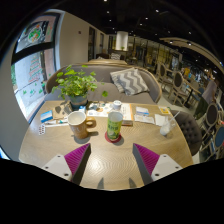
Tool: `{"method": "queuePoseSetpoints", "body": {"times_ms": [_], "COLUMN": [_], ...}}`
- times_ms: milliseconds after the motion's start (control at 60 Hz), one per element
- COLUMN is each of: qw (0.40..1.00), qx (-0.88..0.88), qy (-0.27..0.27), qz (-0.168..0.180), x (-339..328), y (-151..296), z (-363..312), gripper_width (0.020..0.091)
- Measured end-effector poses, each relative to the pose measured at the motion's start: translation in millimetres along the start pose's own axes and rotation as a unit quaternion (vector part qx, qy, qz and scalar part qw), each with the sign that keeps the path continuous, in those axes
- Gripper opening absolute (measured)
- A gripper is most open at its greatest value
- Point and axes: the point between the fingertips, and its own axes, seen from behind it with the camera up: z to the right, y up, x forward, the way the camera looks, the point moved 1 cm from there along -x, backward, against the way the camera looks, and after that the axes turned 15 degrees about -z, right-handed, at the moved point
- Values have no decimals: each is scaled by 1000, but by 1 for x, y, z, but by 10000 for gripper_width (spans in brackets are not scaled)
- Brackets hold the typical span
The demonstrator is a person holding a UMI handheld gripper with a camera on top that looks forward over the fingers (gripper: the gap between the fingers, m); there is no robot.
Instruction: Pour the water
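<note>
A white mug (78, 123) stands on the wooden table (100, 150), ahead of my left finger. To its right, a green cup with a pale label (115, 124) rests on a pink coaster. My gripper (111, 160) is open, its magenta pads (76, 157) spread wide over bare tabletop. Nothing lies between the fingers. Both cups stand a short way beyond the fingertips, the green one nearly centred ahead of the gap.
A leafy potted plant (76, 85) stands behind the mug. Booklets and cards (145, 114) lie on the table's right part, more papers (45, 122) at the left. A grey sofa with a patterned cushion (128, 81) sits beyond the table, with chairs (188, 128) at the right.
</note>
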Motion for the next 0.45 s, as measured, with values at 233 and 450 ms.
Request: {"method": "queuePoseSetpoints", "body": {"times_ms": [233, 450], "qw": [1000, 1000], "qx": [8, -2], "qy": [3, 1], "qz": [-2, -1], "x": [-46, -55], "y": [-19, -25], "z": [-9, -4], "gripper_width": [852, 854]}}
